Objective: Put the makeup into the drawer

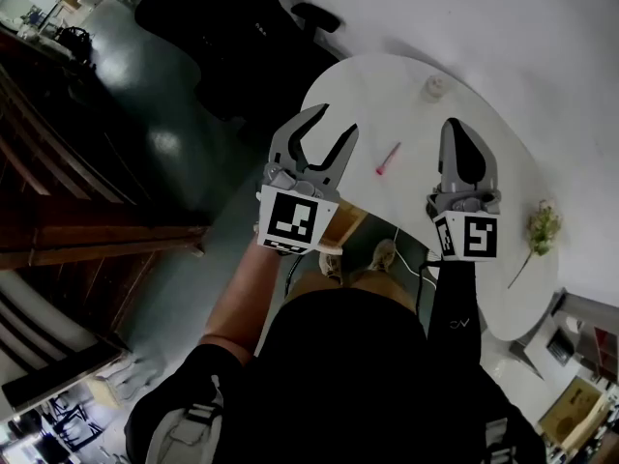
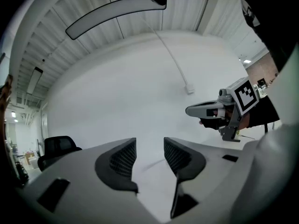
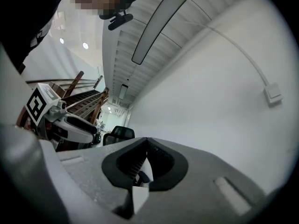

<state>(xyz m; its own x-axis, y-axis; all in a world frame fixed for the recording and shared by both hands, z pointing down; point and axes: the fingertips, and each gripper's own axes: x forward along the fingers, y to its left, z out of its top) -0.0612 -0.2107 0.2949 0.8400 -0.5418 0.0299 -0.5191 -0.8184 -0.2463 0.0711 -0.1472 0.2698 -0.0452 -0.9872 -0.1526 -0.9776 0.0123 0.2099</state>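
A smooth, rounded white table (image 1: 503,143) has a black office chair (image 1: 222,37) beyond its far edge. Over the table's near edge, the marker-cubed left gripper (image 1: 338,121) has its jaws apart and empty, and the right gripper (image 1: 455,129) has its jaws pressed together. On the table lie a green leafy sprig (image 1: 542,228), a small pale bottle (image 1: 432,87) and, mid-table, the slim pink makeup stick (image 1: 387,158).

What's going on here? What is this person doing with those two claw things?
A person stands over a white table with a hand-held gripper in each hand, both pointing level above it. The left gripper has its jaws apart and empty. The right gripper has its jaws together, holding nothing. A thin pink makeup stick lies untouched on the table, near a small white jar and a plant sprig.
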